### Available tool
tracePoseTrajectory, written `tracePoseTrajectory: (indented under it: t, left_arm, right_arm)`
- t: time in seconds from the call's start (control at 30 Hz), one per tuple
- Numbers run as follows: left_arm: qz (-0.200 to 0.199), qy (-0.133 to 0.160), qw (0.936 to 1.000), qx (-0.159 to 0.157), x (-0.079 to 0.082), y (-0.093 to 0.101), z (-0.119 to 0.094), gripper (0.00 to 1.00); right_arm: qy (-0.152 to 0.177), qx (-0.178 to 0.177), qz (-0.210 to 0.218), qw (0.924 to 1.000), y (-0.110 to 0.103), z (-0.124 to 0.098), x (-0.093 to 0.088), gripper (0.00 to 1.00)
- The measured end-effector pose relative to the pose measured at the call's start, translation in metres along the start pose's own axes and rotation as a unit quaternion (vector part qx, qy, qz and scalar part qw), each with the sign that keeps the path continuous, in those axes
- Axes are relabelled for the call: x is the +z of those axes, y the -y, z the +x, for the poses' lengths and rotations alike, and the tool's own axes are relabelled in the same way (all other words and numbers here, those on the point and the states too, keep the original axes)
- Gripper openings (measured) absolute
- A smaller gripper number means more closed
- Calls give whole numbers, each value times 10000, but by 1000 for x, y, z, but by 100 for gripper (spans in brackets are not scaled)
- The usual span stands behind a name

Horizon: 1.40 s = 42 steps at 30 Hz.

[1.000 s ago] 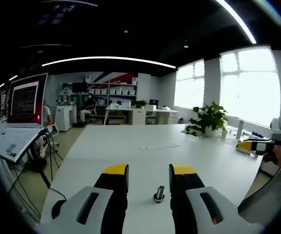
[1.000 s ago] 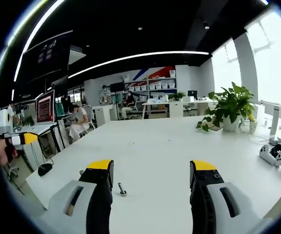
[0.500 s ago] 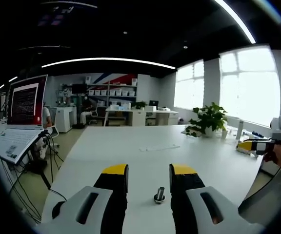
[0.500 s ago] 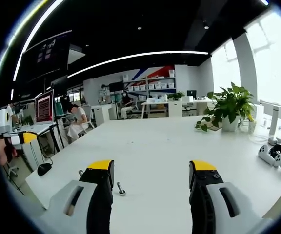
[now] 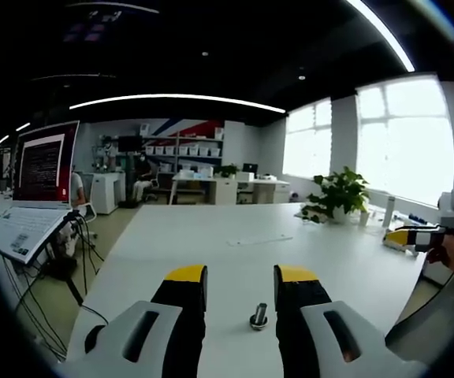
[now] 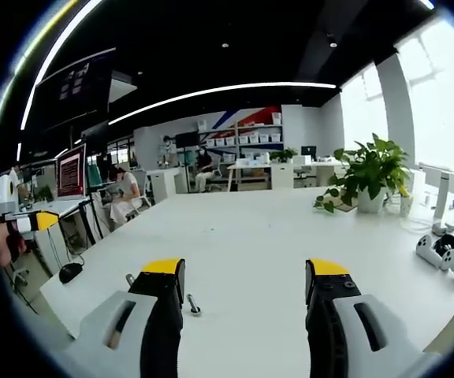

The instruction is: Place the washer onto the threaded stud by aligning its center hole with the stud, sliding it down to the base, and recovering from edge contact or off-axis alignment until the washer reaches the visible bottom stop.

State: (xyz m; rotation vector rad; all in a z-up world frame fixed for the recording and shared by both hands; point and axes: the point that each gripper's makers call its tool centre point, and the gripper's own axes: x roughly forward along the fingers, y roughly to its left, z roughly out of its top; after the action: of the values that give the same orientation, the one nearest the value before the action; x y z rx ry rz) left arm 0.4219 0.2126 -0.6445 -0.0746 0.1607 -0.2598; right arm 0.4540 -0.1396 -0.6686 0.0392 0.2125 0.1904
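Nearest, our left gripper (image 5: 240, 303) holds its yellow-tipped jaws apart and empty around the short grey threaded metal stud (image 5: 259, 316), upright on the white bench (image 5: 211, 244). Our right gripper (image 6: 244, 295) is wide open too, stud at nine o'clock. We cannot make out the washer; an off-axis drop could catch the threads. Beyond, the red laptop screen's (image 5: 44, 162) text is unreadable.

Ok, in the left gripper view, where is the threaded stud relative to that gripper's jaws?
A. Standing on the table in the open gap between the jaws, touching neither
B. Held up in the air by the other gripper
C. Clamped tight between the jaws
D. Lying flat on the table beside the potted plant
A: the threaded stud stands upright on the white table, in the gap of the open left gripper, clear of both jaws.
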Motion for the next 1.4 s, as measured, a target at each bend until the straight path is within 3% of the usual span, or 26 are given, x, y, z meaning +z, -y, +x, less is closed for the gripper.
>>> tracePoseTrajectory:
  t: [1.4]
  left_arm:
    - [-31, 32, 10000, 64, 1, -3, -1, 32]
  right_arm:
    - [-29, -41, -63, 10000, 3, 3, -5, 63]
